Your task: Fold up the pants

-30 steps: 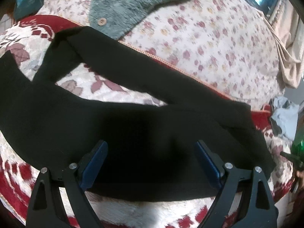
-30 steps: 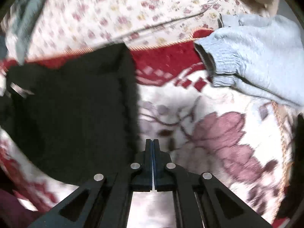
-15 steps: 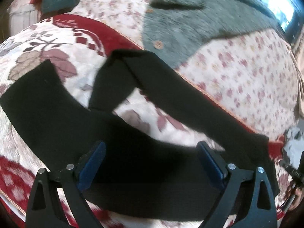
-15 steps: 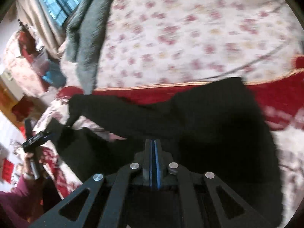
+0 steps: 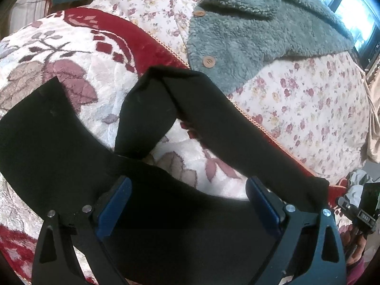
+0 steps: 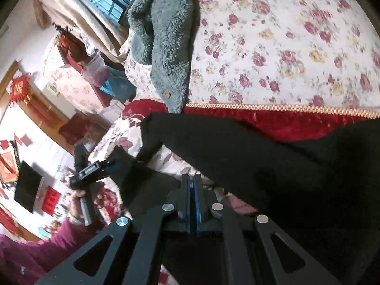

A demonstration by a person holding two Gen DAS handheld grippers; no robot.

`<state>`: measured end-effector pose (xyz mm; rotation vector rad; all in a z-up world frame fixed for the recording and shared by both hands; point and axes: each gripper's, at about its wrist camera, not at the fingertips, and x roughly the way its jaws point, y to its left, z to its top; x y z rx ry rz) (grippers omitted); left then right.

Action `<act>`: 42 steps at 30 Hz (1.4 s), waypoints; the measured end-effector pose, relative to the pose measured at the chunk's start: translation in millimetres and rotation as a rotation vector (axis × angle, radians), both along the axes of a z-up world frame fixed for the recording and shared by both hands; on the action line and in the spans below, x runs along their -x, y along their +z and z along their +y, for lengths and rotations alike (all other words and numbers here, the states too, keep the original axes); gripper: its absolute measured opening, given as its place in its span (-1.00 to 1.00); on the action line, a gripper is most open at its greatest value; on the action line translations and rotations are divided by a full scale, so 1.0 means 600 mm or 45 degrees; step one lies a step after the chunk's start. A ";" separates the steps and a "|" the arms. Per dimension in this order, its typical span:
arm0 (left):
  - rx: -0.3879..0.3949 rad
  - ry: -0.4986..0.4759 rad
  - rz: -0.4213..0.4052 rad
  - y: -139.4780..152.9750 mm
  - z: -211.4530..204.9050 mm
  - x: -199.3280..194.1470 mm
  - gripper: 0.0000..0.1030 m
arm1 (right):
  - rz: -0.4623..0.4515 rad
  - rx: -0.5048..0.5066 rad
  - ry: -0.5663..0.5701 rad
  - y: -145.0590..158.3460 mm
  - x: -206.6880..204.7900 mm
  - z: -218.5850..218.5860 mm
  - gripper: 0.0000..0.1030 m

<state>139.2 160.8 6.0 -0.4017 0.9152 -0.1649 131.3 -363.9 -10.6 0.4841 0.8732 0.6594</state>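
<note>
Black pants (image 5: 71, 147) lie spread on the bed blanket (image 5: 99, 54), red and cream with a leaf pattern. Left claw (image 5: 187, 204): jaws spread wide, having just been opening, blue pads clear of the cloth; a broad band of the pants runs under and ahead of it, nothing pinched. Ahead of this claw one leg doubles back on itself, its fold near the blanket's red border; bare blanket shows between the two legs. Beyond the fold, a grey-green fleece jacket (image 5: 249, 33) with wooden buttons rests on a floral quilt (image 5: 308, 99), its hem just beside the folded leg. Right claw (image 6: 191, 185): jaws pressed together; whether cloth is caught between them cannot be told, though black fabric lies close to the right of the tips and beneath them. The right view alone shows the room to the claw's left: curtains, window, red wall ornaments, a magenta sleeve (image 6: 35, 254), a hand (image 6: 80, 201) gripping the other tool's handle.
</note>
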 end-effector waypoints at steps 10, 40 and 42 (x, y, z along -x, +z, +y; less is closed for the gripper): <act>-0.144 -0.182 -0.172 0.051 -0.098 0.044 0.88 | -0.013 0.097 0.058 0.002 0.022 0.038 -0.89; -0.200 -0.125 -0.086 0.019 -0.245 0.096 0.88 | -0.392 -0.160 -0.039 0.045 0.159 0.068 -0.88; -0.190 -0.110 -0.034 0.000 -0.234 0.094 0.88 | -0.323 -0.223 -0.116 0.031 0.147 0.046 -0.88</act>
